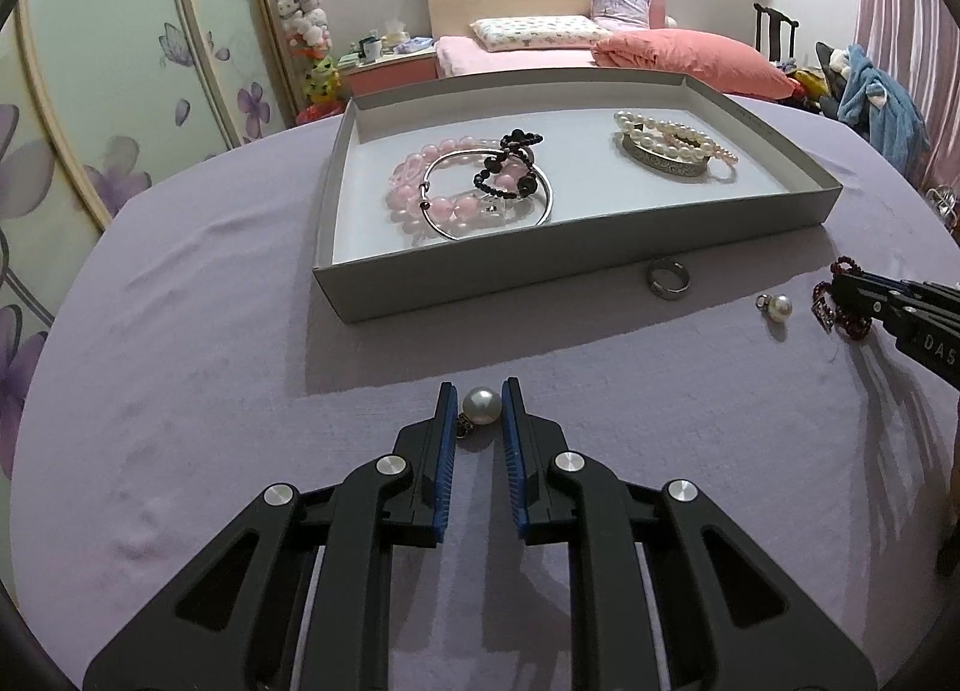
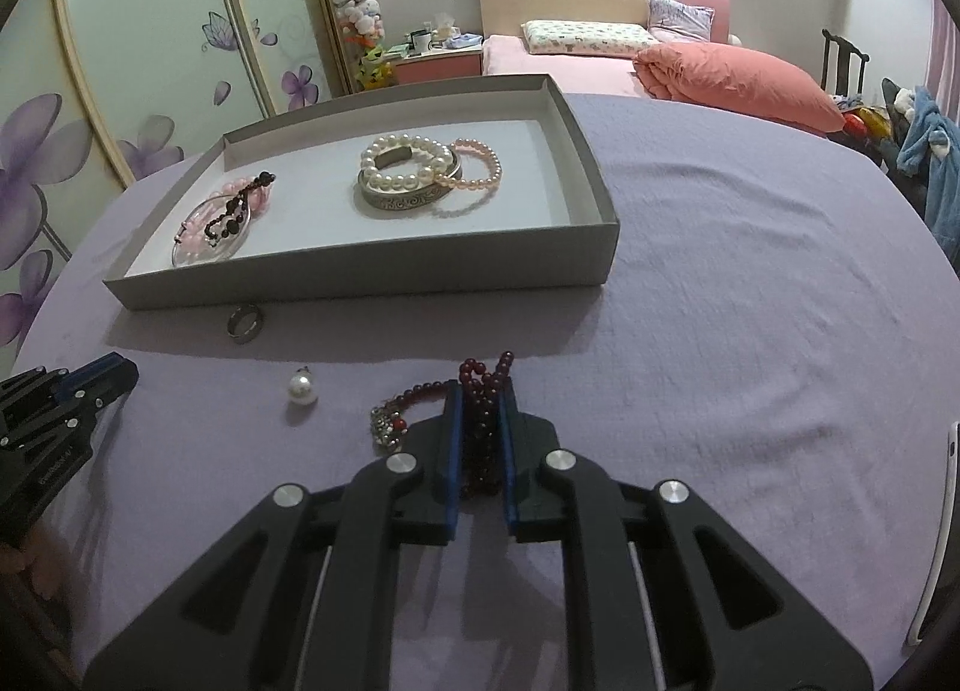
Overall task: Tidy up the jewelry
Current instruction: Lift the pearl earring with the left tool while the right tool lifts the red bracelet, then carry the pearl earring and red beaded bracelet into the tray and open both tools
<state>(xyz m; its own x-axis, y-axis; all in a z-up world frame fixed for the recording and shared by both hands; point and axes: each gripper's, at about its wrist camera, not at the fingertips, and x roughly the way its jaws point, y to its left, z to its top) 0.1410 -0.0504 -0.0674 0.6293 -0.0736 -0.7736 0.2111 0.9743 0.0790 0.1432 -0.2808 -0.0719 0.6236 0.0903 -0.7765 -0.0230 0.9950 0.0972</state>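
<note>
- Table (image 1: pixel 180 367) under a lilac cloth carries everything.
- Grey tray (image 1: pixel 540 265) lies toward the far edge.
- Metal ring (image 1: pixel 668 275) lies just before the tray's near wall.
- Pearl earring (image 1: pixel 778 307) lies near the ring.
- Second pearl earring (image 1: pixel 480 404) lies toward the near edge.
- Dark red bead bracelet (image 2: pixel 480 427) lies beside the first earring.

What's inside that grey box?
The grey box holds a pink bead bracelet, a thin silver bangle, dark beads, pearl strands atop an engraved bangle. Anything beneath is hidden.

Bedroom: pink bed (image 1: pixel 540 51), floral wardrobe doors (image 1: pixel 120 108), lilac-covered table (image 1: pixel 180 361).
</note>
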